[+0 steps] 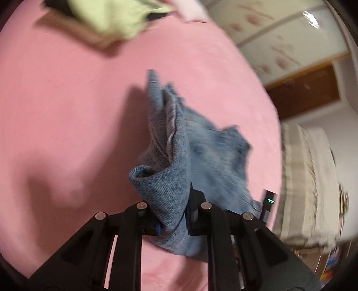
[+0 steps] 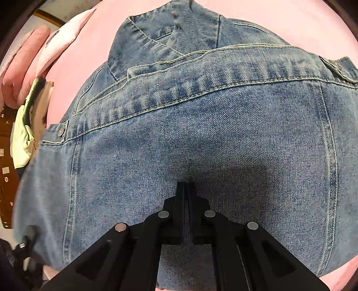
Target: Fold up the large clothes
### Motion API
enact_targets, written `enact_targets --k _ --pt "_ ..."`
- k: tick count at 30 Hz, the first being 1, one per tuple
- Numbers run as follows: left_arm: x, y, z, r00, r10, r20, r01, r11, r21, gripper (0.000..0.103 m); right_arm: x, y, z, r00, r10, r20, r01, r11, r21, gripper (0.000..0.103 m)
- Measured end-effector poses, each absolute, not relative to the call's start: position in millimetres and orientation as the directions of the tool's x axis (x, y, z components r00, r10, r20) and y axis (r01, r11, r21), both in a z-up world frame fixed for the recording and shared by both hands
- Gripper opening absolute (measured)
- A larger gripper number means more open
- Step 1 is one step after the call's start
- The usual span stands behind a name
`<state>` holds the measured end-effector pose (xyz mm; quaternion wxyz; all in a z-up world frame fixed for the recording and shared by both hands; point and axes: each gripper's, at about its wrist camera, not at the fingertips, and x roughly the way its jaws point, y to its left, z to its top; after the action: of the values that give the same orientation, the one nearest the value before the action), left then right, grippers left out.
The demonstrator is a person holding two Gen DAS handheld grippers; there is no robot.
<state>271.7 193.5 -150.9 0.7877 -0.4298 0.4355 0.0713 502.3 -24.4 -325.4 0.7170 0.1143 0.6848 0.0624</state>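
A blue denim garment (image 2: pixel 201 112), with seams and a metal snap (image 2: pixel 60 132), lies spread over the pink sheet (image 2: pixel 324 26) and fills the right wrist view. My right gripper (image 2: pixel 186 188) is shut, its tips pushed into the denim, where a small dimple shows. In the left wrist view my left gripper (image 1: pixel 172 215) is shut on a bunched fold of the denim (image 1: pixel 170 179), lifted off the pink sheet (image 1: pixel 67 112). The cloth trails away to the right, blurred.
A pale green garment (image 1: pixel 116 15) lies at the far edge of the bed, also seen at the left as a green garment (image 2: pixel 21 138). A person's hand (image 2: pixel 20 67) is at the upper left. Striped bedding (image 1: pixel 308 179) and a wooden door (image 1: pixel 306 89) are beyond the bed's right edge.
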Motion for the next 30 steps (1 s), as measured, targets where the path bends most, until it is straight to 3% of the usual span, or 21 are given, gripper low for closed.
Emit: enact_targets --k 9,17,21,26,30 --pt "298 95 -69 0.631 -0.255 -0.732 -0.239 0.835 -0.496 0.011 499 -56 -318 0.046 0.306 -0.951 -0.005 0.952 0.306 0.003" --pt "315 -65 -35 0.611 -0.328 -0.720 0.080 0.931 -0.356 0.011 500 -111 -324 -0.019 0.471 -0.882 -0.048 0.881 0.471 0.000" --pt "322 -113 -45 0.569 -0.357 -0.741 0.113 0.926 -0.360 0.011 499 -145 -330 -0.049 0.559 -0.828 -0.054 0.826 0.561 0.000" --pt "328 -161 -45 0.574 -0.298 -0.763 0.156 0.954 -0.256 0.011 497 -189 -332 -0.084 0.640 -0.764 0.000 0.767 0.642 0.000" --pt "322 -179 -37 0.579 -0.277 -0.767 0.166 0.961 -0.221 0.011 503 -243 -304 -0.002 0.662 -0.750 0.011 0.750 0.662 0.000"
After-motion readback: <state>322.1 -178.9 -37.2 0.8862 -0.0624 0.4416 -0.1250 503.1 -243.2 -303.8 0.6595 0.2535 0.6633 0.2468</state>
